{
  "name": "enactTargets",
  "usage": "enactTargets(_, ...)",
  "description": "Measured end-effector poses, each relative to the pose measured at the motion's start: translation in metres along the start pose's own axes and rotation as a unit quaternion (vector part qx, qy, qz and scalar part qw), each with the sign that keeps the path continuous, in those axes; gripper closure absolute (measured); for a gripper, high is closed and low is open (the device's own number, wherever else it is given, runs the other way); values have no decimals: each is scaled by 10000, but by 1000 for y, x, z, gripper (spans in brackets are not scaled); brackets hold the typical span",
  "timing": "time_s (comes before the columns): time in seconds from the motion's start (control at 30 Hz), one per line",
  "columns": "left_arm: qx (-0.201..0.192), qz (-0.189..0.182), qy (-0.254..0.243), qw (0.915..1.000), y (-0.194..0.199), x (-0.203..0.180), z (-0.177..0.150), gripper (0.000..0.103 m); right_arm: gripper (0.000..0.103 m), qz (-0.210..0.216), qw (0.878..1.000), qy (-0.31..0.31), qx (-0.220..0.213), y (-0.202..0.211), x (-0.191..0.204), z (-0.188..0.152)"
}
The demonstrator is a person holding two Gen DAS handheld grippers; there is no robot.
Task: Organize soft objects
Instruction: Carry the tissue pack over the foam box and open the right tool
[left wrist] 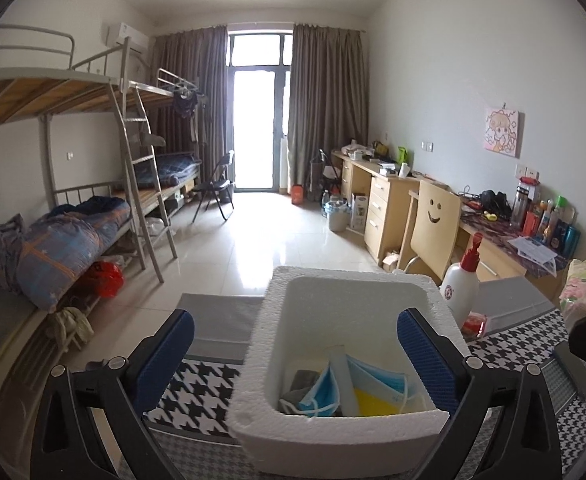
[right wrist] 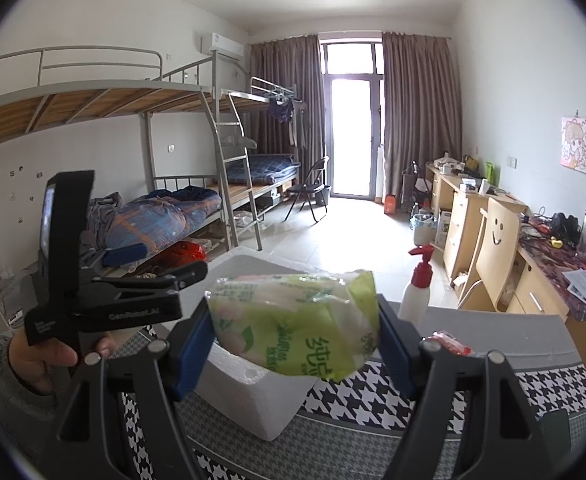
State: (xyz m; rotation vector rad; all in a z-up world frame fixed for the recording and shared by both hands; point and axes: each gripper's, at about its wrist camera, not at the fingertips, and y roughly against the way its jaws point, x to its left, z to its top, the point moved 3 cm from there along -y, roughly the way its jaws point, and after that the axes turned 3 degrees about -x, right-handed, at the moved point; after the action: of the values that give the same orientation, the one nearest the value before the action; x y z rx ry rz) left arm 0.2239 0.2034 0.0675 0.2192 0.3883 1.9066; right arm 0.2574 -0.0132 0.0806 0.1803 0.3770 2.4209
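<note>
On the houndstooth cloth [left wrist: 197,384], a white foam box [left wrist: 277,432] is straddled by the left gripper [left wrist: 293,356], whose blue pads are spread wide and grip nothing. Inside the box, blue face masks [left wrist: 357,388], a grey cloth [left wrist: 299,380] and a yellow item are seen. Further right, a green tissue pack [right wrist: 293,320] is pinched by the right gripper [right wrist: 293,340] above the box's near corner. A red-capped pump bottle [right wrist: 417,292] is seen beyond.
</note>
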Motion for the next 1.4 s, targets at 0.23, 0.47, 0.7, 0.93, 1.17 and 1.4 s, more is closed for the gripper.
enactTargets(0.23, -58, 198, 94, 9997, 9, 13, -1, 1, 25, 77, 10000, 7, 33, -9, 5, 3)
enactTargets(0.47, -154, 272, 128, 9994, 24, 23, -4, 1, 25, 90, 9999, 80, 17, -18, 10, 7)
enactTargets(0.7, -228, 389, 198, 9988, 37, 36, -8, 1, 25, 156, 9998, 86, 58, -30, 17, 11)
enactTargets(0.93, -165, 522, 310, 9980, 40, 49, -15, 1, 25, 148, 9998, 79, 93, -42, 16, 9)
enactTargets(1.17, -192, 636, 348, 9972, 53, 58, -23, 1, 25, 199, 9996, 89, 197, -56, 21, 9)
enactTargets(1.4, -215, 667, 378, 9968, 64, 59, -32, 1, 25, 203, 9992, 99, 323, -74, 25, 8)
